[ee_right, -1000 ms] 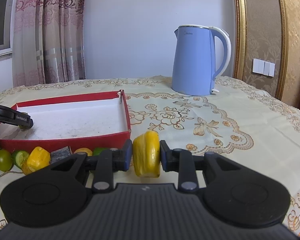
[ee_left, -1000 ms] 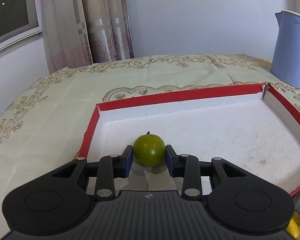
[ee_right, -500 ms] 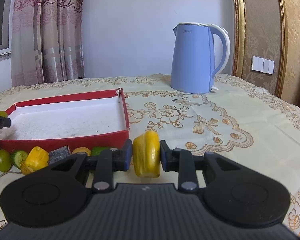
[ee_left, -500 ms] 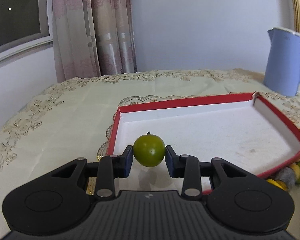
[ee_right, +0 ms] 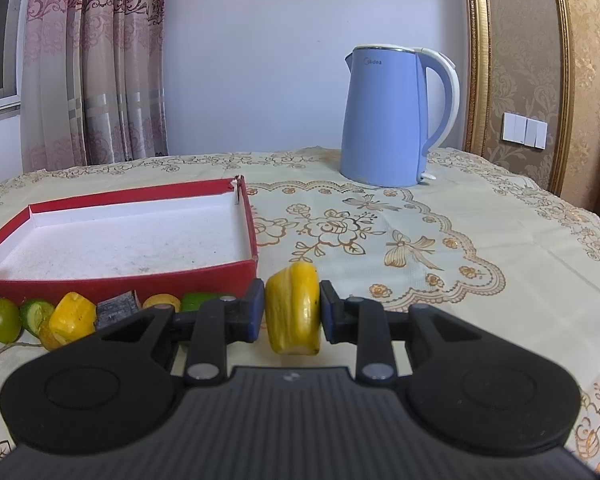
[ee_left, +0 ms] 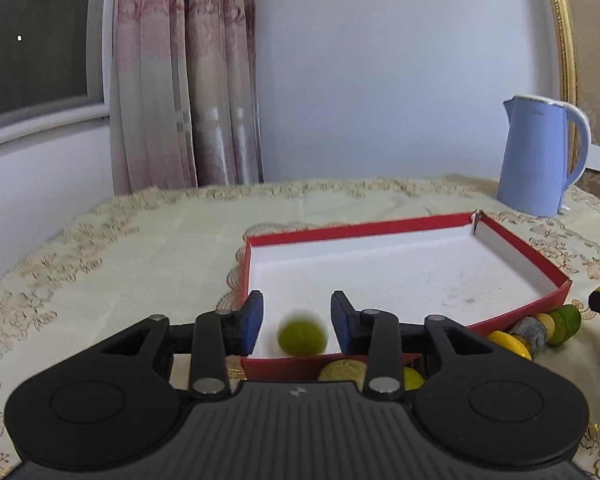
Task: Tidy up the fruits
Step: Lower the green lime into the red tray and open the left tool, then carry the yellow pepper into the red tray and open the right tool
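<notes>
The left claw (ee_left: 297, 322) is opening, released; a blurred green fruit (ee_left: 302, 336) sits free between its pads above the red box (ee_left: 544, 276). The right claw (ee_right: 292, 312) grasps a yellow fruit (ee_right: 293, 308), kettle (ee_right: 384, 120) at 1 o'clock.

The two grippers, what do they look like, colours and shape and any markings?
Both match: the left gripper and right gripper have matte black bodies with ribbed tops, a small pale logo, round discs either side, silver pivot pins on black linkage arms, and blue pads on the fingers. No cables or sleeves show.
</notes>
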Motion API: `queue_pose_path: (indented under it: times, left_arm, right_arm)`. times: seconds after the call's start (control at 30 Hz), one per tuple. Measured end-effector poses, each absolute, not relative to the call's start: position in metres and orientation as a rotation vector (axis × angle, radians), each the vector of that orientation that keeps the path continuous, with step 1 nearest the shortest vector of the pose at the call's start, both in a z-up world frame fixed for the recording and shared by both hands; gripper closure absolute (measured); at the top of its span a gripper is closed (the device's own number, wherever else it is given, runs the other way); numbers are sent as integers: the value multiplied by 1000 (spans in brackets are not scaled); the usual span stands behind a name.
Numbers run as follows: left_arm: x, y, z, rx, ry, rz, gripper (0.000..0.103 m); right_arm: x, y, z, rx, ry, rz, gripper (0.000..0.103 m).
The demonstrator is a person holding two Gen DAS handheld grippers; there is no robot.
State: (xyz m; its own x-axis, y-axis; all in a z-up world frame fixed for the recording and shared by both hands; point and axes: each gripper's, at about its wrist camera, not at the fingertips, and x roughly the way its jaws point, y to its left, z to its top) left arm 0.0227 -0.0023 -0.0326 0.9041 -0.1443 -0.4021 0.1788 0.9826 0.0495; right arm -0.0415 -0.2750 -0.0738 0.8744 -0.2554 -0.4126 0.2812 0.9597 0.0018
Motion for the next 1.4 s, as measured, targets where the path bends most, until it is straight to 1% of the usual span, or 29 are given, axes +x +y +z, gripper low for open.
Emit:
queue_pose_path:
  times: [0.17, 0.33, 0.47, 0.63, 0.83, 1.03, 1.17, 1.4]
  left_arm:
    - [37, -10, -38, 108, 483, -181, 62]
    - [32, 29, -33, 25, 497, -149, 62]
    - [24, 42, -36, 39, 507, -132, 62]
    - [9, 30, -50, 103, 551, -189, 62]
    - [15, 31, -54, 66, 575, -181, 62]
    - [5, 19, -57, 95, 547, -181, 63]
    - [0, 29, -60, 33, 577, -198, 63]
    - [-10, 10, -67, 76, 594, -250, 62]
  right_arm:
    - [-42, -275, -74, 61, 422, -283, 76]
    - [-41, -275, -74, 66, 424, -281, 76]
    - [-41, -275, -74, 67, 427, -272, 76]
    - [-42, -277, -74, 74, 423, -274, 76]
    - [-41, -277, -74, 73, 423, -276, 76]
    - [-41, -276, -74, 70, 426, -277, 76]
    - [-40, -275, -74, 65, 424, -278, 76]
    - [-41, -272, -73, 49, 425, -276, 76]
